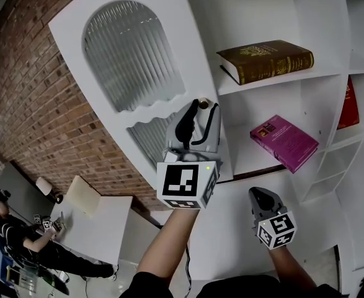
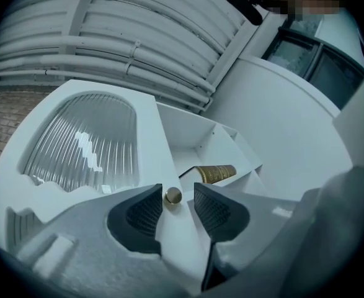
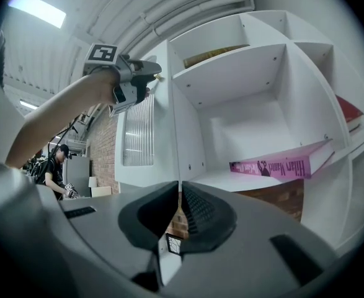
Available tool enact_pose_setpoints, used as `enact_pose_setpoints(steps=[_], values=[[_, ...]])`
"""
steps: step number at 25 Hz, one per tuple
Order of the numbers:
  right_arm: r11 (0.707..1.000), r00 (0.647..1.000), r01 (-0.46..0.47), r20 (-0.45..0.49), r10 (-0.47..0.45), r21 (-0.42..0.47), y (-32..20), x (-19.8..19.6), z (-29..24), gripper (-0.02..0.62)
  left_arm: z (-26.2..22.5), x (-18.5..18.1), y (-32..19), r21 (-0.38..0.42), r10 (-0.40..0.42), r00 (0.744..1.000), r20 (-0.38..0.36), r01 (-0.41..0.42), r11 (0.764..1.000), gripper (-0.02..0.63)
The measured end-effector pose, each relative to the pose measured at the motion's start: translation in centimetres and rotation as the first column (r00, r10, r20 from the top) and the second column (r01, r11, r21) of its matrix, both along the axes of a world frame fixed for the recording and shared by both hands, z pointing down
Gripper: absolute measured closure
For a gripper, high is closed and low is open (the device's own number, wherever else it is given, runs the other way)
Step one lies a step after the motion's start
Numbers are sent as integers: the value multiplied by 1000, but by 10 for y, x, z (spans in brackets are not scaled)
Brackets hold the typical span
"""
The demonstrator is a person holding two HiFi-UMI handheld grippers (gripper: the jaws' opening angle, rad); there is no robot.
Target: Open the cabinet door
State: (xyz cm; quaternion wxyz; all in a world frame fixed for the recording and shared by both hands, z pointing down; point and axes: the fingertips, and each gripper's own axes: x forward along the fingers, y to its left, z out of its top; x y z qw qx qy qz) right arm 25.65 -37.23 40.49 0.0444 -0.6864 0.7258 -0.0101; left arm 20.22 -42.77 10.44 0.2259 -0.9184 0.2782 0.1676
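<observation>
White cabinet (image 1: 338, 36), open compartments. Upper shelf (image 1: 293, 77): one brown book (image 1: 265, 61) lying flat. Lower shelf (image 1: 244, 157): one magenta book (image 1: 284, 143) flat, angled across the board. Red book (image 1: 350, 104) in the right-hand compartment, pose unclear.

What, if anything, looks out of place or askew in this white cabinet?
Nothing is spilled or broken. The magenta book lies flat and skewed on its white shelf, one corner seemingly at the front edge. The thick brown book with gold lettering also lies flat rather than standing.
</observation>
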Motion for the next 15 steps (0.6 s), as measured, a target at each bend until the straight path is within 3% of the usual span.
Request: enact_pose_setpoints(steps=[2,4,7,12,15], values=[[999,1000,23,10,-24,23,0,0,-4,572,-4,-1,-1,22,-34,999,-17,35,999,443],[998,999,43,16,-44,39,0,2,-7,483,-4,-1,-2,34,-60,998,-23,60,998,443],[998,998,51,21,-52,32,-2,9,-6,422,-1,6,-5,13,-59,998,-9,59,998,443],[998,998,57,28,-58,29,7,24,-6,402,0,6,-8,-10,-110,993,-53,110,994,460],[998,999,41,29,-42,51,11,35,-9,403,-2,6,-11,-3,-143,988,-63,143,990,508]])
